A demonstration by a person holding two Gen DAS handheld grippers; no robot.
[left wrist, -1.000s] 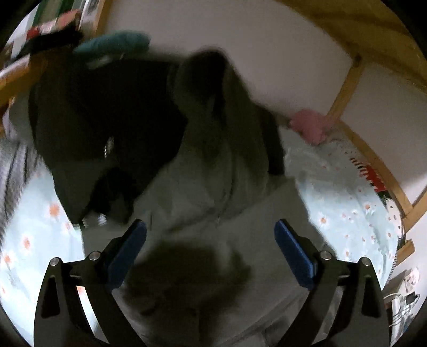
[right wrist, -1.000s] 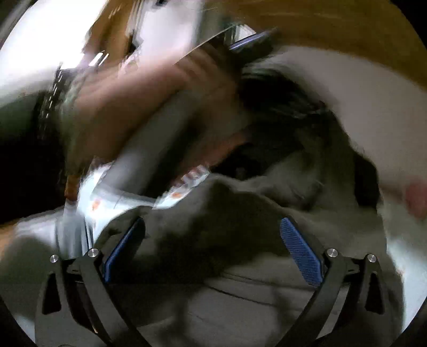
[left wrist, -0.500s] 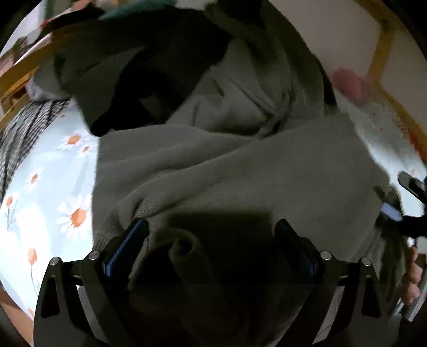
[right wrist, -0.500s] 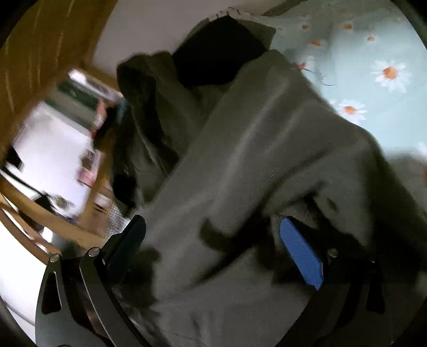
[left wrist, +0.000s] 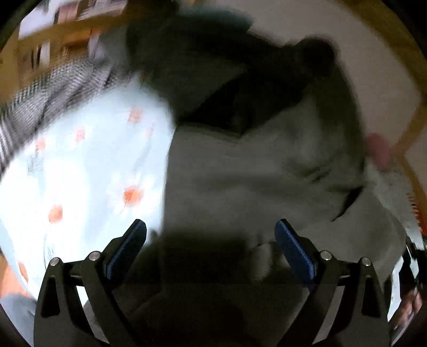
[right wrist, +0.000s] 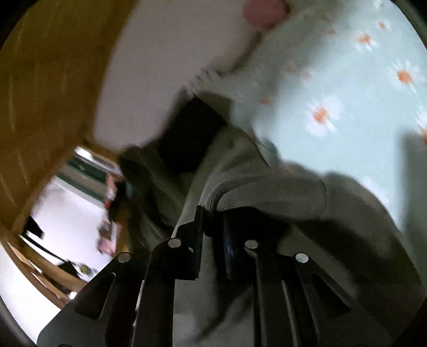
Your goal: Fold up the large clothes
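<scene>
The grey hoodie point(left wrist: 256, 181) is lying spread over the bed, covering the sheet's near edge below both cameras and running back toward the wall. Nearest in the right wrist view, the right gripper point(right wrist: 213, 227) is pinching a ribbed hem or cuff of the hoodie point(right wrist: 267, 192), its two black fingers drawn tightly together on the cloth, which is bunching up in a thick fold just past the tips. In the left wrist view the left gripper point(left wrist: 209, 235) is hovering over the hoodie with its blue-padded fingers point(left wrist: 128, 248) spread wide and nothing between them; whether the pads are touching the fabric underneath cannot be told, since that area is sitting in deep shadow. Beside the hoodie, the pale blue daisy-print sheet point(left wrist: 80, 173) is showing bare toward the bed's left side, and in the right wrist view the same sheet point(right wrist: 347, 93) is stretching away to the far edge. Farther back, a dark garment point(left wrist: 213, 58) is lying heaped against the hoodie's far end, close to the white wall point(left wrist: 347, 48). A checked grey cloth point(left wrist: 40, 101) is resting at the sheet's far left corner, next to a wooden bed frame point(left wrist: 66, 29). A pink soft object point(right wrist: 264, 12) is sitting at the far edge of the sheet by the wall, too blurred to identify.
</scene>
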